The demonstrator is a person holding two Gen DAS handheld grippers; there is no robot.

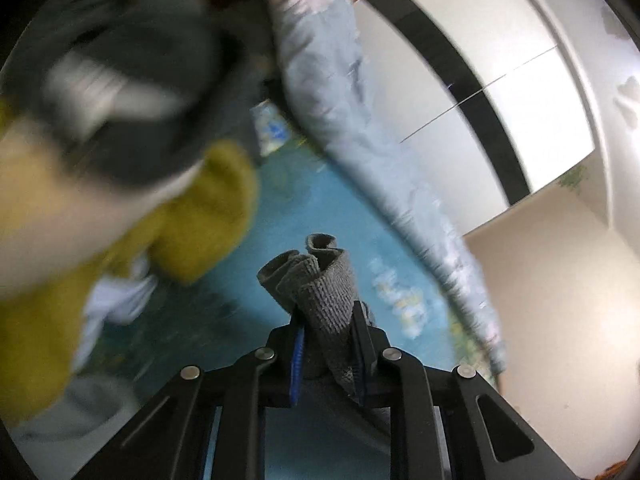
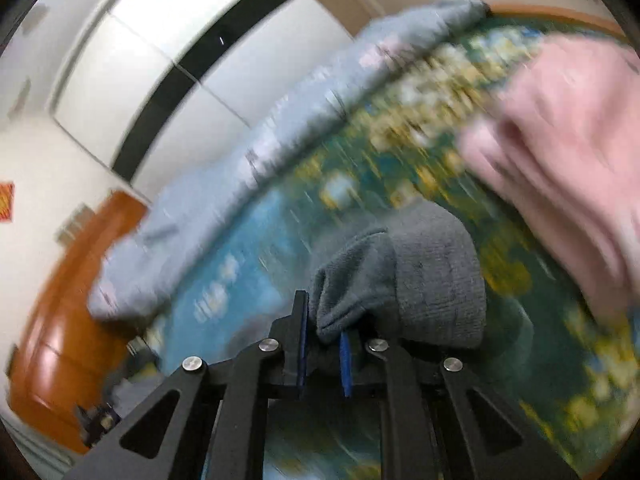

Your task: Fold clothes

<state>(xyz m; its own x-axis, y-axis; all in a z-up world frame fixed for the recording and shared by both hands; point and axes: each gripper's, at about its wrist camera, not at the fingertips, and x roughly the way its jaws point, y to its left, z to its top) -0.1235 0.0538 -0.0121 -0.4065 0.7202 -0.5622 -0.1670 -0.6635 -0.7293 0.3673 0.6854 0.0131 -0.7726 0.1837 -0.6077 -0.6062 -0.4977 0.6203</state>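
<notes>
My left gripper [image 1: 326, 320] is shut on a bunched fold of a grey knit garment [image 1: 320, 280], held above a blue patterned bed sheet [image 1: 304, 208]. My right gripper [image 2: 324, 328] is shut on another part of the grey garment [image 2: 420, 276], which bulges over the right finger. The right gripper's body [image 1: 120, 92] shows blurred at the upper left of the left wrist view, with an olive-yellow sleeve [image 1: 200, 208] behind it. Both views are motion-blurred.
A pale blue floral quilt [image 1: 332, 92] lies along the far side of the bed, also in the right wrist view [image 2: 248, 160]. A pink garment [image 2: 560, 140] lies at right. A white garment [image 1: 120, 300] lies at left. An orange-brown wooden headboard [image 2: 60, 320] and white wardrobe doors [image 1: 500, 80] stand behind.
</notes>
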